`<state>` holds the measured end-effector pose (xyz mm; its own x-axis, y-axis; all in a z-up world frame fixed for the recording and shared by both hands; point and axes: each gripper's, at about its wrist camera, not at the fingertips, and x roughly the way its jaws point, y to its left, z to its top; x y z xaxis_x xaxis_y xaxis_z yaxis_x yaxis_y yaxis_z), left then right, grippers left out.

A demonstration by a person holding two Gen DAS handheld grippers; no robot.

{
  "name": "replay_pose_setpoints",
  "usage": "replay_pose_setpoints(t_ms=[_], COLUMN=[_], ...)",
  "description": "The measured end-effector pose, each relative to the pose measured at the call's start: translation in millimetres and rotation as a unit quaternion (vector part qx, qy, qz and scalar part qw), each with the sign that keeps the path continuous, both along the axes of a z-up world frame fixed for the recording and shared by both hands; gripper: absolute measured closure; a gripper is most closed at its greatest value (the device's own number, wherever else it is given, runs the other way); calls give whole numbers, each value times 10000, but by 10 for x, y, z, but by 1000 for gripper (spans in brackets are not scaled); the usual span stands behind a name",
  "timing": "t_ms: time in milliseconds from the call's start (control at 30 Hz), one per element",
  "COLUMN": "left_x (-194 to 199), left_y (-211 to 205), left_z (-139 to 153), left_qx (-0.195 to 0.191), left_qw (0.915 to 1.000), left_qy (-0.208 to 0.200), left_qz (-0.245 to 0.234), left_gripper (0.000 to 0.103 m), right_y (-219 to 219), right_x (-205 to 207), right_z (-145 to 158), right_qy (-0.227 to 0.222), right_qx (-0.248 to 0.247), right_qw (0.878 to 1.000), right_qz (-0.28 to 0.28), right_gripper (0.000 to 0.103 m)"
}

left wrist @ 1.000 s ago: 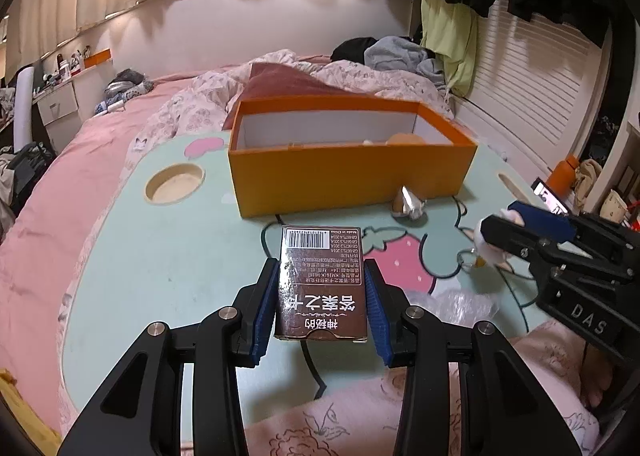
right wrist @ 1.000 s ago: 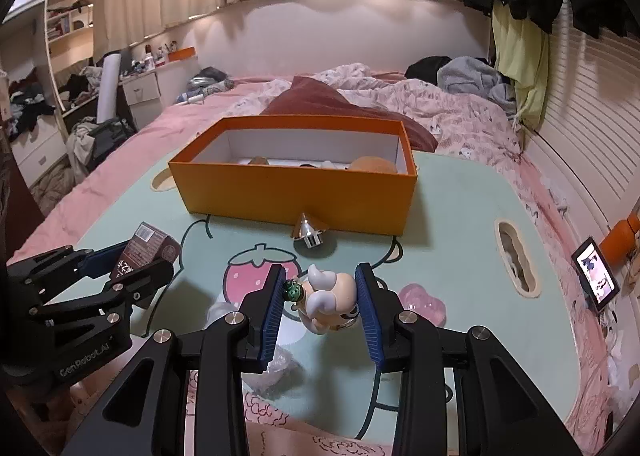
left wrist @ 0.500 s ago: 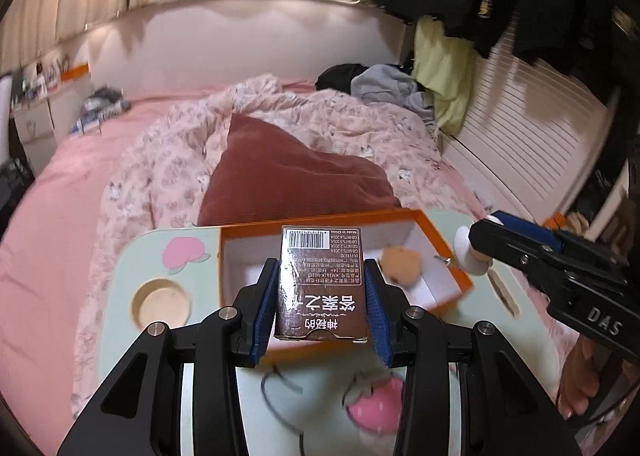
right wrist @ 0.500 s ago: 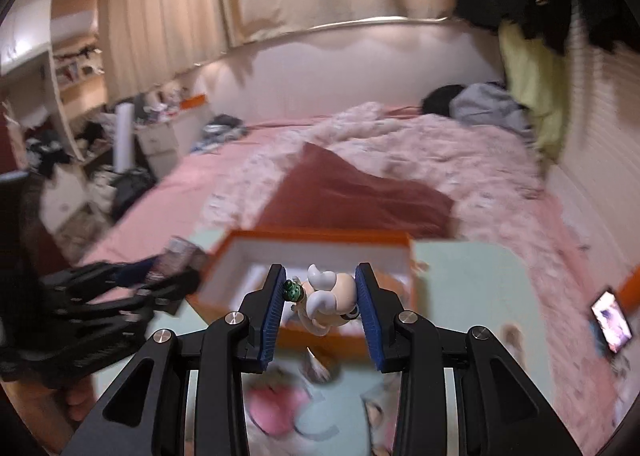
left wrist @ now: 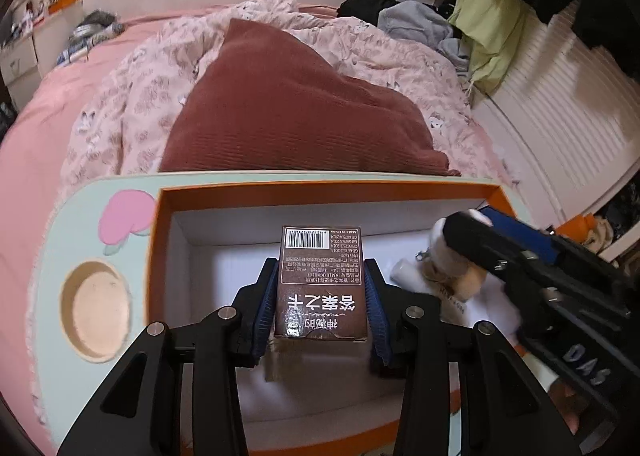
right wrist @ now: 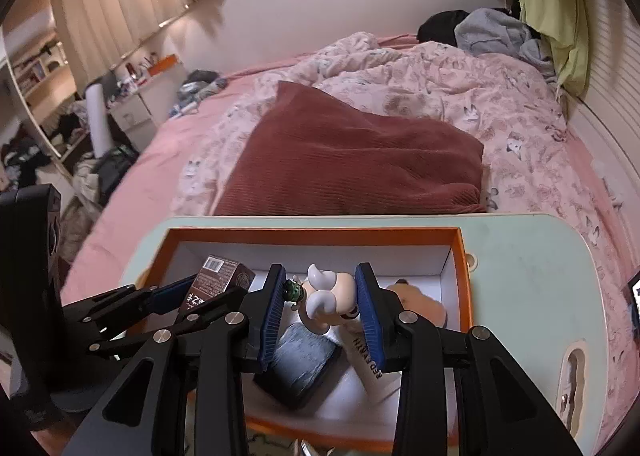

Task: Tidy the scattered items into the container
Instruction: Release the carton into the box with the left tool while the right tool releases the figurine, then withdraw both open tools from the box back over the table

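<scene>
Both grippers tilt down over the orange box. The left gripper clamps a brown carton; the right gripper clamps a toy figurine above a white tube and dark pouch inside.

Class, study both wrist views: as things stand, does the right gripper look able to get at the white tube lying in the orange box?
Probably not yet. The right gripper is shut on the toy figure, which hangs directly above the white tube in the orange box. It would need to drop the figure first.
</scene>
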<state>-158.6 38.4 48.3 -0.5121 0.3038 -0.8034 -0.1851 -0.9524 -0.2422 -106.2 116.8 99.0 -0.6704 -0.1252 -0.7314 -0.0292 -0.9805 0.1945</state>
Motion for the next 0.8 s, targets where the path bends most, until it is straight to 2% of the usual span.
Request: replay_pose_setpoints(t_ms=[133,200,300,500,533,567,633,700,800], left_x=[1,-5,35,426,526,655,910,1181,1518], left_y=[-37,-60,-84,-204,-224,-237,-273,-290,-278], left_z=[0,16,69,298,343,392,446,449,347], left_qx=[225,279,324,360,355,313,141,-83,-370], left_qw=[9997,9996,9994,9984,9981,9976,9961,9946,9937], left_qy=[37,42,37,414,506,624,875,1031,1014], left_qz=[42,67,95,105,61,12,-13,-88,-306], left_gripper=[59,58,57,56,53,49,35,33,33], right_y=[30,63,93,19,-10,-33,-79,-122,-147], right_x=[-48,-15,100,598,727,849,1110,1293,1549], right_z=[-15,21,106,292,298,289,224,139,-36], right_qy=[66,149,319,502,512,511,474,366,163], right_qx=[-26,-63,-167,-68,-34,10,74,134,324], right_qw=[10000,9998,9993,9987,9987,9987,9988,9992,9993], right_qz=[-27,-85,-137,-82,-57,-73,-70,2,103], right_gripper=[66,59,54,54,54,54,54,54,54])
